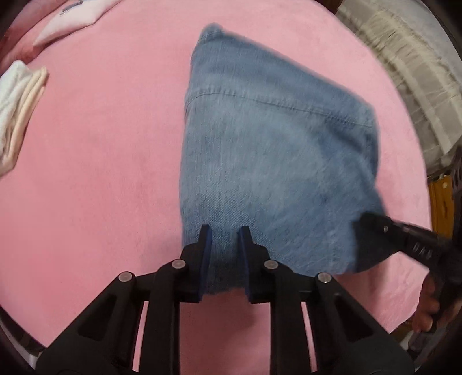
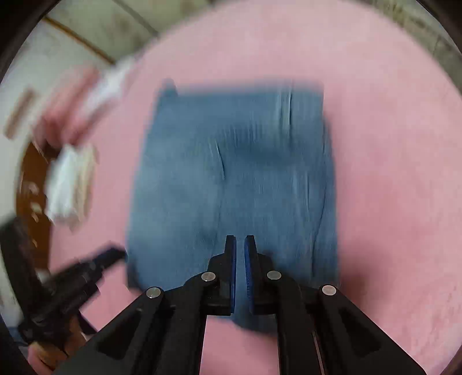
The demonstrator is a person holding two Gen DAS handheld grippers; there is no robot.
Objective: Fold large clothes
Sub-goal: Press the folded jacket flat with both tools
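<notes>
Folded blue jeans [image 1: 260,144] lie on a pink bed cover [image 1: 101,173]. My left gripper [image 1: 225,230] is at their near left edge, and denim fills the narrow gap between its pads. My right gripper [image 2: 240,238] is at the near edge of the jeans [image 2: 231,173], its jaws nearly together with a bulge of denim drawn up under them. In the left wrist view the right gripper [image 1: 372,223] touches the near right corner. The left gripper [image 2: 115,253] shows at the jeans' left side. The right wrist view is blurred.
A stack of folded white and cream clothes [image 1: 14,109] lies on the left of the bed, also seen as folded clothes [image 2: 69,184]. A pale pink folded item [image 1: 72,20] sits at the far left. Beige bedding [image 1: 404,72] lies beyond the right edge. A hand [image 1: 427,308] holds the right gripper.
</notes>
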